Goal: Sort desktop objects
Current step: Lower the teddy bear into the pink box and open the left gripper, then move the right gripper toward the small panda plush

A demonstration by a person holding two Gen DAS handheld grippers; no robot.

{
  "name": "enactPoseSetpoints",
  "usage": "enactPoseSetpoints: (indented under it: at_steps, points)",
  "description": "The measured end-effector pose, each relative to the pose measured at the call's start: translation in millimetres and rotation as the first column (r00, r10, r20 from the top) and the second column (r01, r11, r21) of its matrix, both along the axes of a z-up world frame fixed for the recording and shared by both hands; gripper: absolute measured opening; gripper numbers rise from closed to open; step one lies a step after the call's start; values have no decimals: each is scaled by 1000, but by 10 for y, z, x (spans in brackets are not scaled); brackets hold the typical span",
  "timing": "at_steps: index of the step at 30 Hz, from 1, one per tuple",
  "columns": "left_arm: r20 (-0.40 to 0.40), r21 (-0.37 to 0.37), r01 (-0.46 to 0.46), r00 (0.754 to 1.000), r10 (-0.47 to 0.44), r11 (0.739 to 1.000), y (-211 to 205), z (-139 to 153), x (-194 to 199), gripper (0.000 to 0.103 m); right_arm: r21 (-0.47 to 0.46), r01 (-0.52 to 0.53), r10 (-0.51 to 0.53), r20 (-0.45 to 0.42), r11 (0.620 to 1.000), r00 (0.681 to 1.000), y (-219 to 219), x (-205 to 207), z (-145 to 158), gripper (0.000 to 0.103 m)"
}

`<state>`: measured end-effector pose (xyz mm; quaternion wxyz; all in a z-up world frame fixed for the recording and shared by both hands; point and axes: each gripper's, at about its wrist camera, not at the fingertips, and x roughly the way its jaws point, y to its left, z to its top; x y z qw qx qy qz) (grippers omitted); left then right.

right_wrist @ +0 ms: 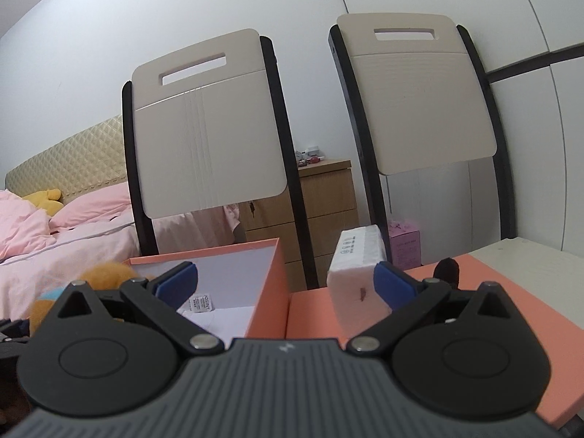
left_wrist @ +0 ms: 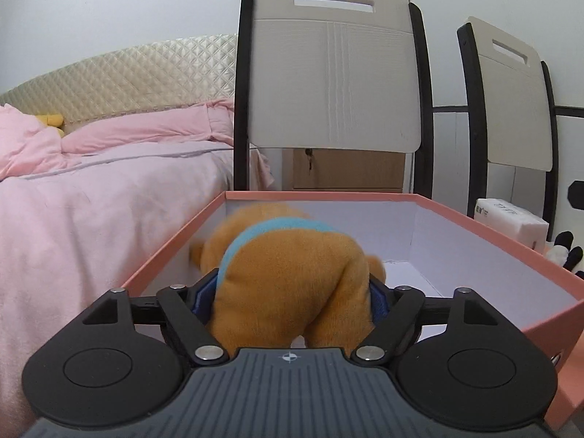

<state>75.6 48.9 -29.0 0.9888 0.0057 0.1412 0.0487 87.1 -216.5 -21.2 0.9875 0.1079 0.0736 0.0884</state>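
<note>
My left gripper (left_wrist: 292, 292) is shut on a brown plush toy with a light-blue band (left_wrist: 288, 273) and holds it over the near rim of an open pink box with a white inside (left_wrist: 511, 233). The toy's head is blurred. In the right wrist view the toy (right_wrist: 106, 273) shows at the far left beside the same box (right_wrist: 270, 284). My right gripper (right_wrist: 286, 281) is open and empty, above the box's pink lid (right_wrist: 314, 314). A white tissue pack (right_wrist: 359, 277) lies on the lid, close to the right finger.
Two folded beige chairs (left_wrist: 335, 73) (right_wrist: 416, 91) stand behind the box. A bed with pink bedding (left_wrist: 91, 200) lies to the left. A wooden drawer unit (right_wrist: 321, 211) stands behind. A black-and-white plush (left_wrist: 564, 255) lies right of the box, near the tissue pack (left_wrist: 511, 222).
</note>
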Motion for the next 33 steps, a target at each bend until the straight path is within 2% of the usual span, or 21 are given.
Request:
enactPoseSetpoints:
  at_steps: [4,9,12,14,19,23,33]
  points:
    - [12,9,-8,1000,8,1000,-26,13,-42,94,-9,13,-13,5,1000,1000,-31,-82,28,103]
    - [45,21,-17,999,16,1000,-112,136,-192,97,-17,27,-27,20,999,999,-55,-168,51,103]
    - [54,43,-20,998,18,999,-189,228,-281,102,-36,40,-39,29,999,999,-30,-174,49,103]
    - [61,51,-21,998,18,998,-216,287,-326,103,-46,44,-42,31,998,999,-13,-162,38,103]
    - [55,-21,-5,998,6,1000,-163,346,-359,103,-49,57,-56,23,997,998,20,-103,9,103]
    - [40,-27,-38,998,39,999,-154,375,-363,103,-77,49,-47,30,996,998,85,-86,-9,103]
    - [34,-31,-31,999,32,999,-172,346,-342,103,-91,40,-37,38,995,999,97,-112,-10,103]
